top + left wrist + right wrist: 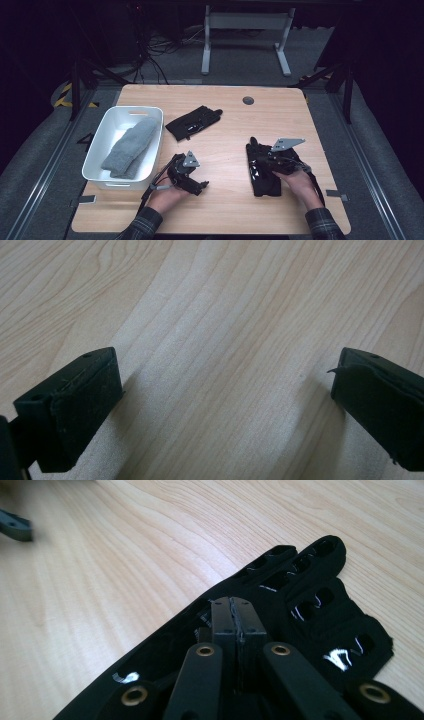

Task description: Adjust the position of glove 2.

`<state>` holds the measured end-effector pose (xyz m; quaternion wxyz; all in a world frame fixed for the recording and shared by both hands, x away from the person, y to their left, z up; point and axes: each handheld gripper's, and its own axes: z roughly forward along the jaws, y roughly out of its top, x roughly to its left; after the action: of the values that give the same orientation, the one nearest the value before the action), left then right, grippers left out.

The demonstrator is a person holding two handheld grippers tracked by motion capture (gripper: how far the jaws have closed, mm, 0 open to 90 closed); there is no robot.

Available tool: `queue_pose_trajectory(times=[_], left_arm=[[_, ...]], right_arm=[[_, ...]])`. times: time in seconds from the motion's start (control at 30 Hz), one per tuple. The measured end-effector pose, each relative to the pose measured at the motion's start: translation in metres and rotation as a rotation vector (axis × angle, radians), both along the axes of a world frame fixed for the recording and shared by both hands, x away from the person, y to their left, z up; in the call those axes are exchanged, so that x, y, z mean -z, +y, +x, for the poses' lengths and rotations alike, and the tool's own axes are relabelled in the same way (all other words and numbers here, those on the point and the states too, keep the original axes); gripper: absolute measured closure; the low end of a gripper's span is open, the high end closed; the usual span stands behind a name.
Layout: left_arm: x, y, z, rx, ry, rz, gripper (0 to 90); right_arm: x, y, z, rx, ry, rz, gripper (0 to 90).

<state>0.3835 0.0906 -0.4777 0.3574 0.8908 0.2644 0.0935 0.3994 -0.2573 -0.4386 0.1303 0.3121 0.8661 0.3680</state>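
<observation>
A black fingerless glove lies flat on the right half of the wooden table. My right gripper sits on it. In the right gripper view the two jaws are pressed together on the glove's fabric, and the glove's finger holes stretch ahead of my right gripper. A second black glove lies near the table's middle, apart from both grippers. My left gripper is low over bare wood at the front. In the left gripper view my left gripper is open with nothing between its jaws.
A white bin stands at the table's left with a grey folded sock or cloth inside. A round cable hole is at the far edge. A blurred dark part shows at the upper left of the right gripper view.
</observation>
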Motion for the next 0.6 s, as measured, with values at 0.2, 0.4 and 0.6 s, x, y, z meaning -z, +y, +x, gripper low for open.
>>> queue_pose_trajectory(times=[0.2, 0.4, 0.6], left_arm=[[0.0, 0.0, 0.0, 0.0, 0.0, 0.0, 0.3], [0.0, 0.0, 0.0, 0.0, -0.001, 0.001, 0.3], [0.0, 0.0, 0.0, 0.0, -0.001, 0.001, 0.3]], right_arm=[[0.016, 0.006, 0.011, 0.01, 0.029, -0.032, 90.0], [0.016, 0.005, 0.0, 0.024, 0.04, -0.033, 90.0], [0.015, 0.006, -0.023, 0.028, 0.049, -0.053, 90.0]])
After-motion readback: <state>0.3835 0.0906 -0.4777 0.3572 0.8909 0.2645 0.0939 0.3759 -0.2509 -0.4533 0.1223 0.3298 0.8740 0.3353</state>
